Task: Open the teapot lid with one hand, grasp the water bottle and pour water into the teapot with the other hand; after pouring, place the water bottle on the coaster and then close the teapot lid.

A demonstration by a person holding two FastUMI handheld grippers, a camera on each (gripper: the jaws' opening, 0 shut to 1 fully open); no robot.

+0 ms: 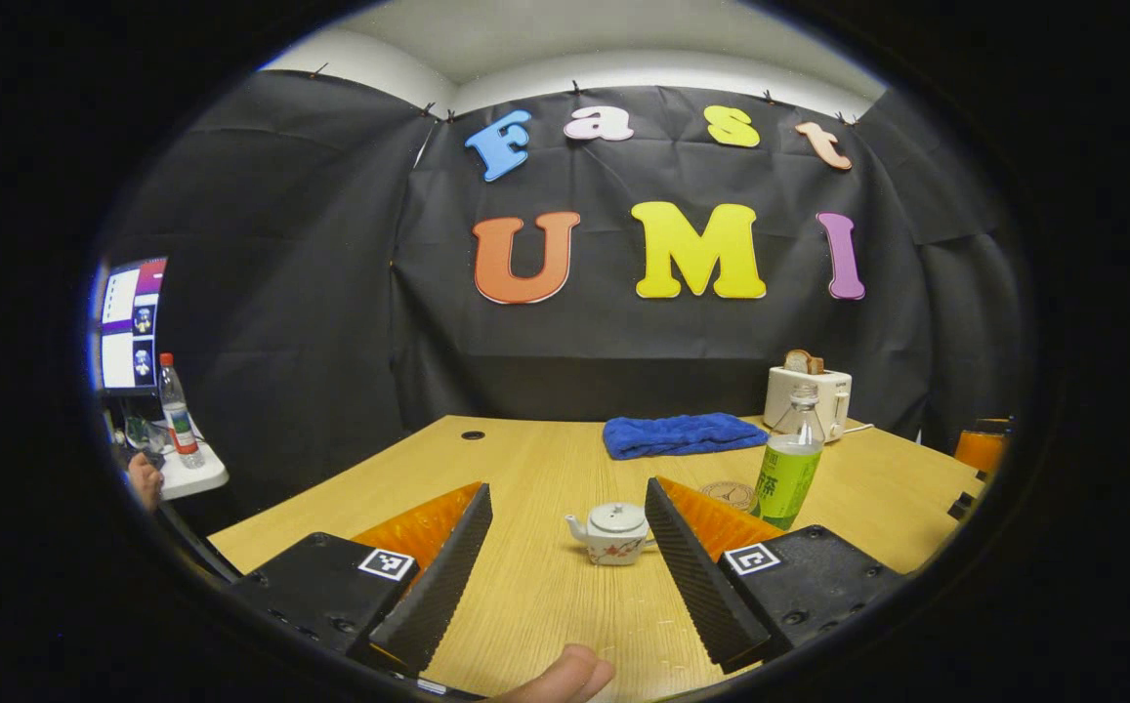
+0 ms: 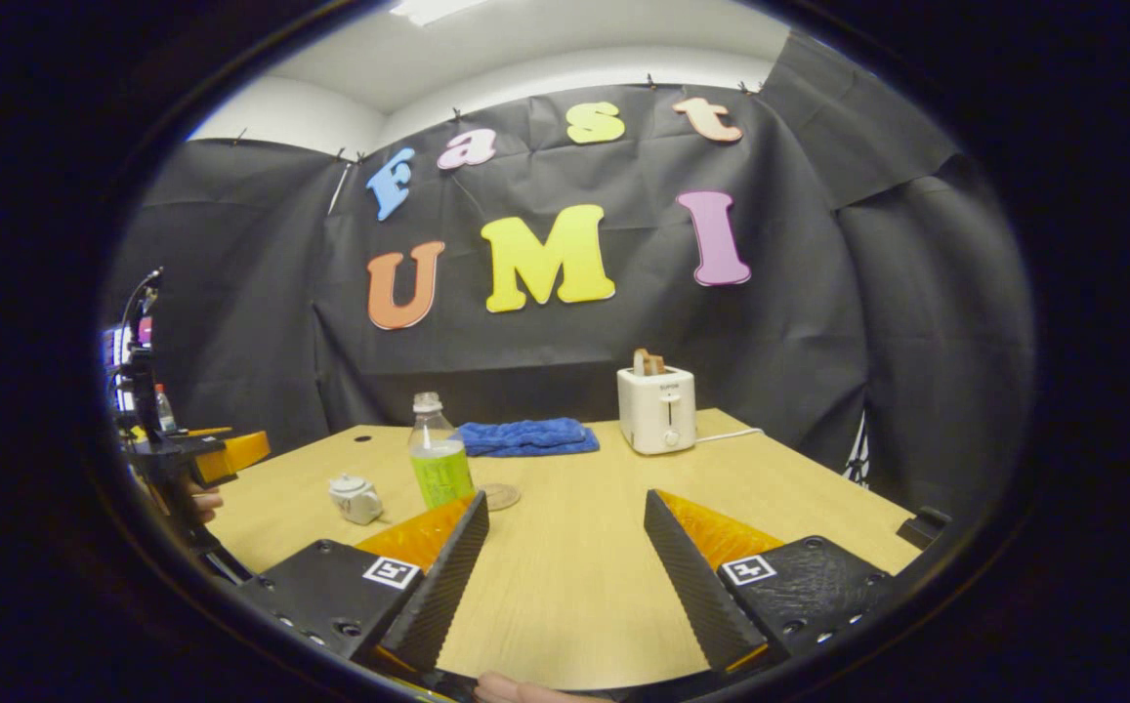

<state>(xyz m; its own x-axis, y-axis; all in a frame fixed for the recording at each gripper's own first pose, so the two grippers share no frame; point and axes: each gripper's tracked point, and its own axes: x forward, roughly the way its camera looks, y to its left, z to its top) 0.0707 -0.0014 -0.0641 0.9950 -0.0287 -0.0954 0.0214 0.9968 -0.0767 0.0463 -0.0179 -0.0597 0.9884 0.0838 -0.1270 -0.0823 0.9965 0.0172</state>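
— Where was the teapot (image 1: 613,532)?
— On the table (image 1: 545,605), lid on, at twelve o'clock between the left gripper (image 1: 569,508)'s parted fingers — untouched.
— The bottle (image 1: 787,464)?
— At two o'clock, upright beside the coaster (image 1: 727,493), perhaps touching.
— The right gripper (image 2: 566,513)?
— Spread wide, holding nothing.

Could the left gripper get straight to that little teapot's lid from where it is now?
Probably yes. The left gripper is open, and the teapot sits right ahead between its fingers with bare table in front. The water bottle stands off to one side, out of the path.
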